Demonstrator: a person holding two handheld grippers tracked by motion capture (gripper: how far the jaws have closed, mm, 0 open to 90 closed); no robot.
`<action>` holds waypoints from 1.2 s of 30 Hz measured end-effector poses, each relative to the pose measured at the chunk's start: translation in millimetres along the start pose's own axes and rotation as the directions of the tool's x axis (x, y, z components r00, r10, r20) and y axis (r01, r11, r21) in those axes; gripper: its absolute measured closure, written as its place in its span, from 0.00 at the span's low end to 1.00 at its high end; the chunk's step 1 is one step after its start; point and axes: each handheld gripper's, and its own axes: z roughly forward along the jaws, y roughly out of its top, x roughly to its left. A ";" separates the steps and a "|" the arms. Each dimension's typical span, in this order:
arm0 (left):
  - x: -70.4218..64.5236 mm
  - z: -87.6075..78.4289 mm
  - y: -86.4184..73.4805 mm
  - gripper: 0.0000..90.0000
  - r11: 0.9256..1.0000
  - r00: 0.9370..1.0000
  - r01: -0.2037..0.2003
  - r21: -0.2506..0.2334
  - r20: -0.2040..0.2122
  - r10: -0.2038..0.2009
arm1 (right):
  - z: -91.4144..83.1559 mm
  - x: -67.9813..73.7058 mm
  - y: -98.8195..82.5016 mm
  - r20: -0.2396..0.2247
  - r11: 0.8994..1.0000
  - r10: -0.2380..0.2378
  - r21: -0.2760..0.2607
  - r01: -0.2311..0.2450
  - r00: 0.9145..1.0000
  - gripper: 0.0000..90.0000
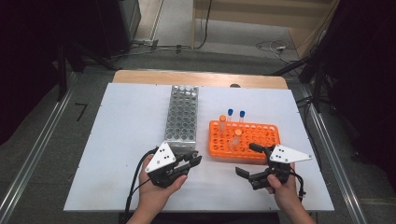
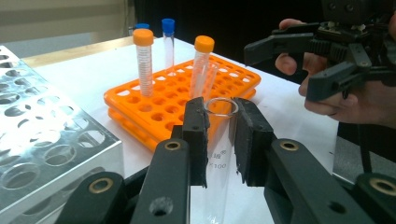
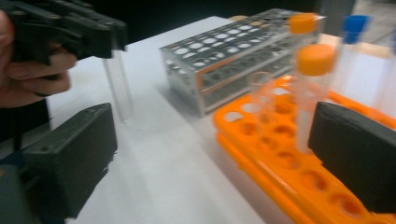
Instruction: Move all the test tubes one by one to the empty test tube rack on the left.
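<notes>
Item, your left gripper (image 2: 219, 140): jaws pinched on an uncapped clear glass tube (image 2: 218, 154), held upright between the pads, mouth level with the pad tops, lower end hanging just above the desk (image 1: 121, 140) between the two racks. Item, your right gripper (image 1: 254, 161): jaws spread wide, nothing between them, hovering just off the near edge of the orange rack (image 1: 244, 140), apart from the tube. Item, orange rack: two orange-capped tubes (image 2: 144, 60) and two blue-capped tubes (image 2: 167, 44) standing in its holes, plus one uncapped clear tube; most holes free. Item, metal rack (image 1: 181, 114): to the left of the orange one, just beyond your left gripper. Risks, as judged: the glass is smooth and gripped near its rim, so any slackening could let it slide through the pads and strike the desk; a hard squeeze could crack the rim. Tilting it on the way into a hole could jam it on the rack edge. Your open right jaws sit near the capped tubes, and a careless sweep could knock them.
</notes>
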 end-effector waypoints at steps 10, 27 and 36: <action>19.2 0.0 19.9 0.85 1.000 0.996 0.008 -0.019 -0.085 -0.010 | -21.6 -30.3 -16.7 0.085 0.997 0.076 0.001 -0.076 0.994 0.00; 90.6 31.7 64.3 0.85 0.996 0.989 0.041 -0.074 -0.139 -0.051 | -45.8 -44.2 -29.5 0.152 0.995 0.097 -0.022 -0.095 0.984 0.00; 128.6 53.8 75.3 0.85 0.995 0.980 0.073 -0.071 -0.179 -0.085 | -45.6 -46.5 -32.3 0.160 0.995 0.099 -0.013 -0.098 0.982 0.00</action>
